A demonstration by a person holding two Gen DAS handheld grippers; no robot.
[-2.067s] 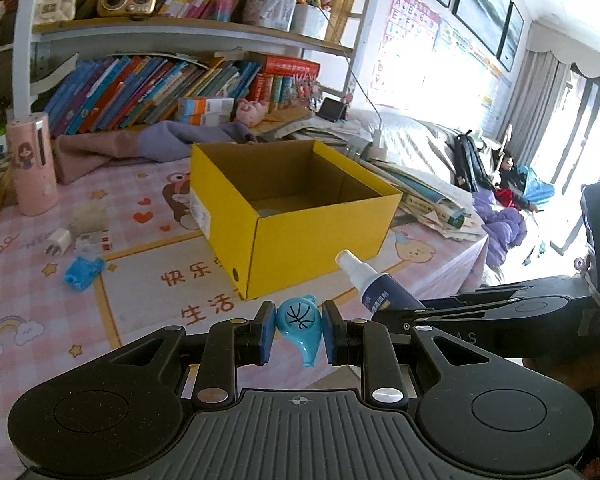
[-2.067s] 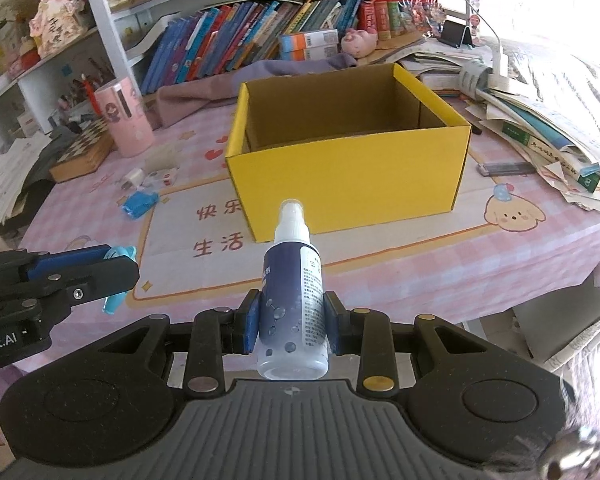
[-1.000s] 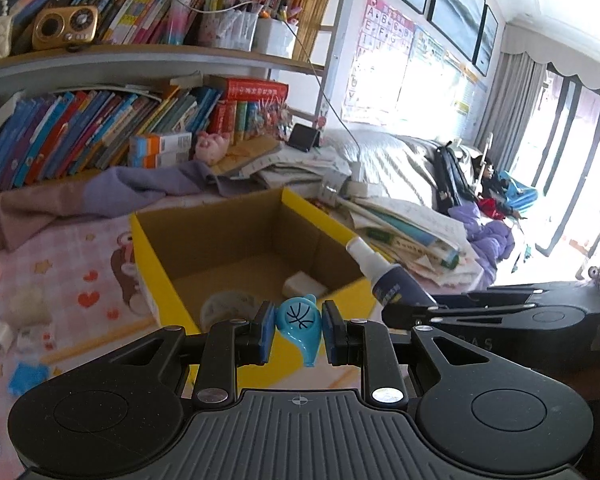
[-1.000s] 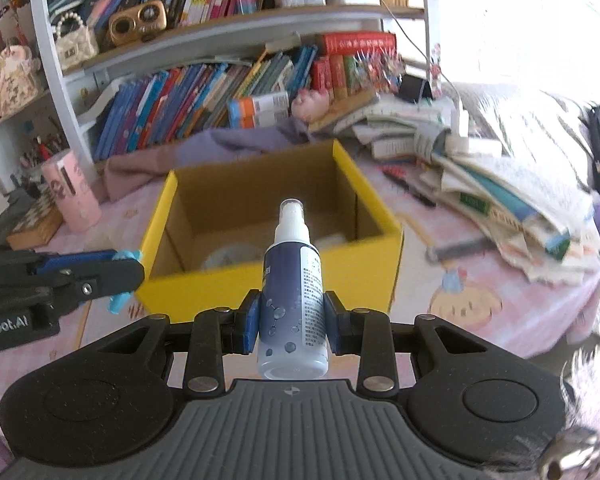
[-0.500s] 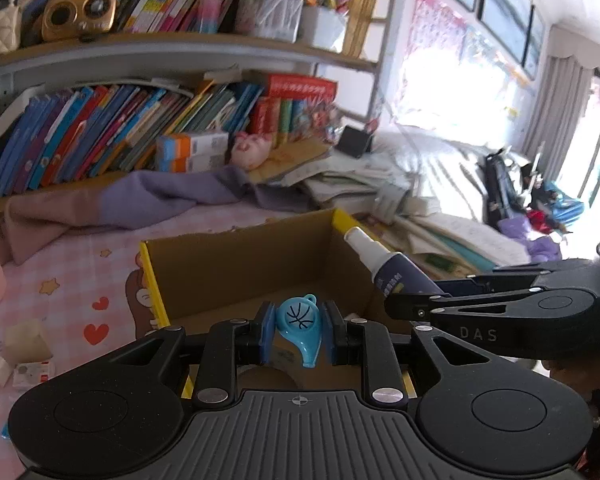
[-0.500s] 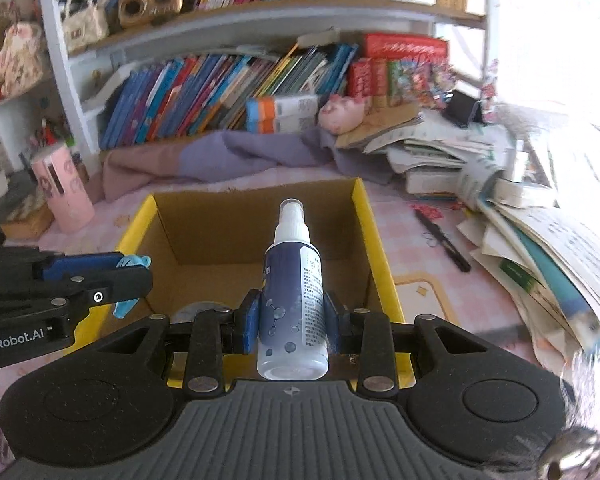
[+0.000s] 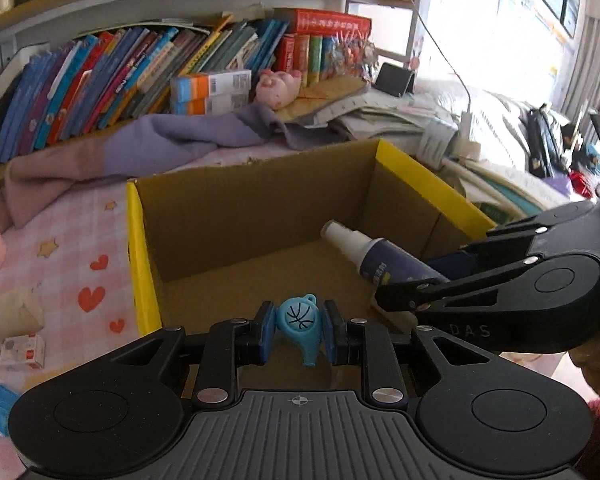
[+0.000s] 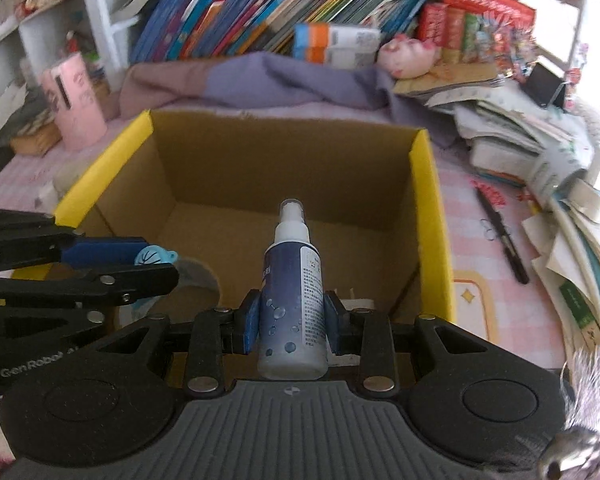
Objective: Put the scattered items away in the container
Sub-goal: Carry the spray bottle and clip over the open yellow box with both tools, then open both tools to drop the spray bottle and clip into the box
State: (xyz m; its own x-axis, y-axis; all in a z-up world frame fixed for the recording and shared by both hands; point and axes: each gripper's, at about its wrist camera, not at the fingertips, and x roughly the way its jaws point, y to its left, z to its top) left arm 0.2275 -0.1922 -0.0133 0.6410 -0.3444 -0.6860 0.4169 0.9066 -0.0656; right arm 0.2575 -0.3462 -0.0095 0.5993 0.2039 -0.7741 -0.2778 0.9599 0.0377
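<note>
I hold the whistle [image 7: 300, 326] and spray bottle [image 8: 293, 304] pinched above the yellow box [image 8: 432, 216], neither released; small items [image 7: 20, 350] remain outside.

We found the pink checked tabletop [image 7: 64, 240] carrying a yellow box [image 7: 140, 264], with purple cloth [image 7: 188, 140] at twelve o'clock and small packets [image 7: 22, 350] at nine.

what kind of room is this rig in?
Most likely a child's bedroom or study at home: packed bookshelf, pink cartoon-print tablecloth, a pig plush and piled papers around the yellow box.
</note>
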